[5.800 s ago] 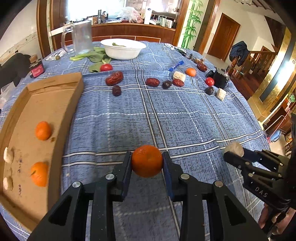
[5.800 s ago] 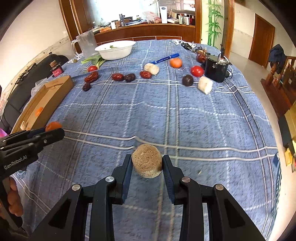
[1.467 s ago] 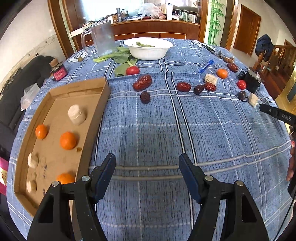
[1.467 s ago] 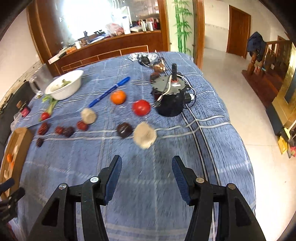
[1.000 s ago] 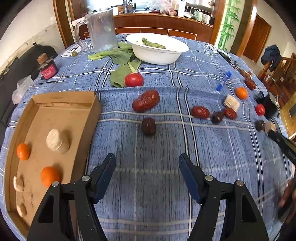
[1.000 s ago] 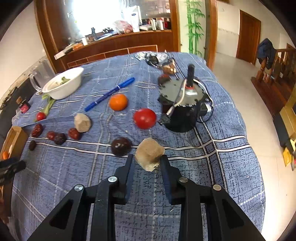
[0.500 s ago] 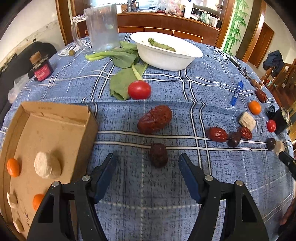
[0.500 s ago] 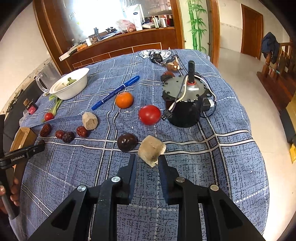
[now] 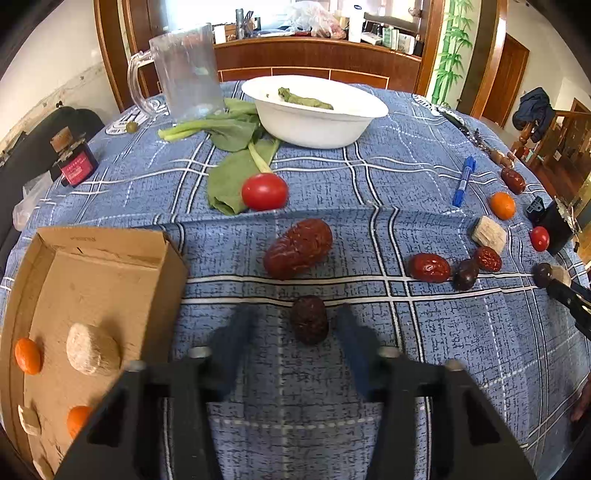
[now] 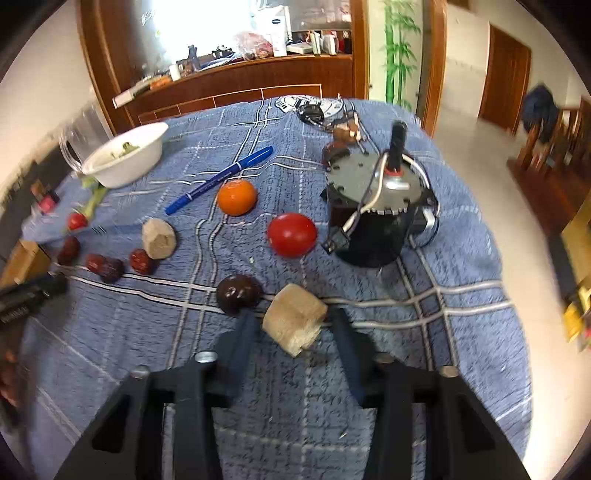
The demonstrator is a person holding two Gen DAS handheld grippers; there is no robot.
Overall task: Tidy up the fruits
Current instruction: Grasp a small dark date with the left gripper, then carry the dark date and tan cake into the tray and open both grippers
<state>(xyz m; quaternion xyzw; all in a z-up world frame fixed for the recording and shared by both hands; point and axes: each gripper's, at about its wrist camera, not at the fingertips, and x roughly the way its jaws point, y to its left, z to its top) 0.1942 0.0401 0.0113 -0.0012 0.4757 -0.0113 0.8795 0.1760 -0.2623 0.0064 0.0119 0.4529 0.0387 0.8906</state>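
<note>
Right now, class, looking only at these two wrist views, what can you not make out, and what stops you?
- Left view: the cardboard tray is cut off by the picture's lower left edge.
- Left view: the left tongs are motion-blurred around the dark date; contact unclear.
- Right view: the right tongs are blurred beside the tan block.
- Right view: what lies in the white bowl is too small.

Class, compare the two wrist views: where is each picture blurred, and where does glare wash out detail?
Left wrist: the fingers are motion-smeared, while the dark date between them stays sharp. Right wrist: edges streak with blur, the beige chunk is fairly clear, and the window is glared white.
</note>
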